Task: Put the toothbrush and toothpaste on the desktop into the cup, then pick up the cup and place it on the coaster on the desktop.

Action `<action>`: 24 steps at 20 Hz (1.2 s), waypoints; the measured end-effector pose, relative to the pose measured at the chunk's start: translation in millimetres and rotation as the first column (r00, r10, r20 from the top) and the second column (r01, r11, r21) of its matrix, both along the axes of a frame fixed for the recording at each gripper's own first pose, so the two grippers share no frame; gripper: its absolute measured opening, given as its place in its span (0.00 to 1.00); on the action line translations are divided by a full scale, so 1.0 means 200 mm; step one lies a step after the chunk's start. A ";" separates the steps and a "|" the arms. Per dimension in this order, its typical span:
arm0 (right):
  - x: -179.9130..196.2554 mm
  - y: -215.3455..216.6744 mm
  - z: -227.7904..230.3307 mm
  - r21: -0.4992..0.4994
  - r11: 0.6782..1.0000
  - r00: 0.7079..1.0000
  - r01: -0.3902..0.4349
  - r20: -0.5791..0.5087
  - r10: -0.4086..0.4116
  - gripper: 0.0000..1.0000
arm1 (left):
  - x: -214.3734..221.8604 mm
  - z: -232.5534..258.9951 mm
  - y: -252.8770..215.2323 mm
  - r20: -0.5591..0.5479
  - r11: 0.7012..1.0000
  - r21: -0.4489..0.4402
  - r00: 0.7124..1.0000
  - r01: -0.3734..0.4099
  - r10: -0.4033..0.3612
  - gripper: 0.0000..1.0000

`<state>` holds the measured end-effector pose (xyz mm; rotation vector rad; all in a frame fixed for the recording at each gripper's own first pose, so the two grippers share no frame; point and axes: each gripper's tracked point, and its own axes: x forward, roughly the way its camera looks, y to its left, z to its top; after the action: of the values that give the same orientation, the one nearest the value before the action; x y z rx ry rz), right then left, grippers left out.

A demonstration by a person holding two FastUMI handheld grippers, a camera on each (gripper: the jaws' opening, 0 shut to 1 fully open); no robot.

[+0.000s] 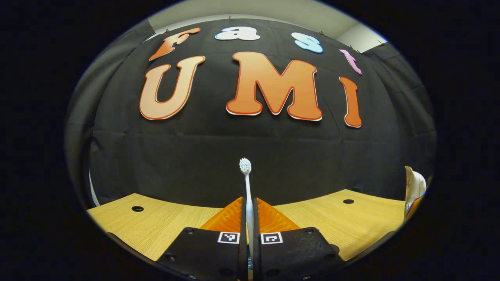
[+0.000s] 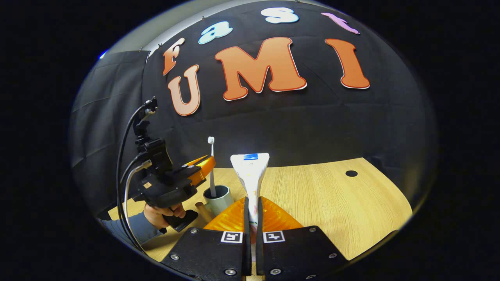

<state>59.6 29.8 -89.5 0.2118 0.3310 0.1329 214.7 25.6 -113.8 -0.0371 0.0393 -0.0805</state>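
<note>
The toothbrush (image 2: 211, 164), light and stiff, stands with its handle end in the cup (image 2: 217, 197), left gripper (image 2: 207, 166) clamped mid-handle. Beside the cup, the soft toothpaste (image 2: 250, 171) is pinched low by the right gripper (image 2: 252, 218); squeezing harder risks slippage.

Both gripper views: low over desk (image 1: 164, 218), facing booth wall (image 1: 250, 148). Shared: wall, desk, toothbrush (image 2: 212, 164); right view sat right of left gripper (image 2: 205, 166).

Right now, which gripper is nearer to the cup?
Left. The left gripper holds the toothbrush right above the cup, its end already inside. The right gripper, clamping the toothpaste, is off to the cup's side.
</note>
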 end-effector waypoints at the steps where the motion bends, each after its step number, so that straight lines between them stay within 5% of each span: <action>1: 0.00 0.00 0.00 0.005 1.000 1.000 0.005 -0.002 -0.005 0.05 | 0.01 -0.03 -0.01 -0.015 1.000 -0.002 1.000 0.006 -0.006 0.05; 10: 0.02 0.01 -0.01 0.015 1.000 1.000 0.018 0.015 -0.018 0.05 | 0.00 -0.35 -0.01 -0.184 0.999 -0.042 0.982 0.032 -0.039 0.05; 19: 0.03 0.02 0.00 0.022 1.000 0.999 -0.001 0.052 0.000 0.05 | -0.13 -0.33 0.01 -0.219 0.995 -0.035 0.970 0.095 -0.101 0.10; 24: 0.04 0.03 0.00 0.029 0.999 0.997 -0.026 0.070 0.024 0.05 | -0.27 -0.24 0.05 -0.198 0.993 0.024 0.974 0.119 -0.112 0.30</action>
<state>67.6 36.5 -89.6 0.2324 0.2630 0.1694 159.8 35.4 -161.0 -0.0067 0.2401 -0.1926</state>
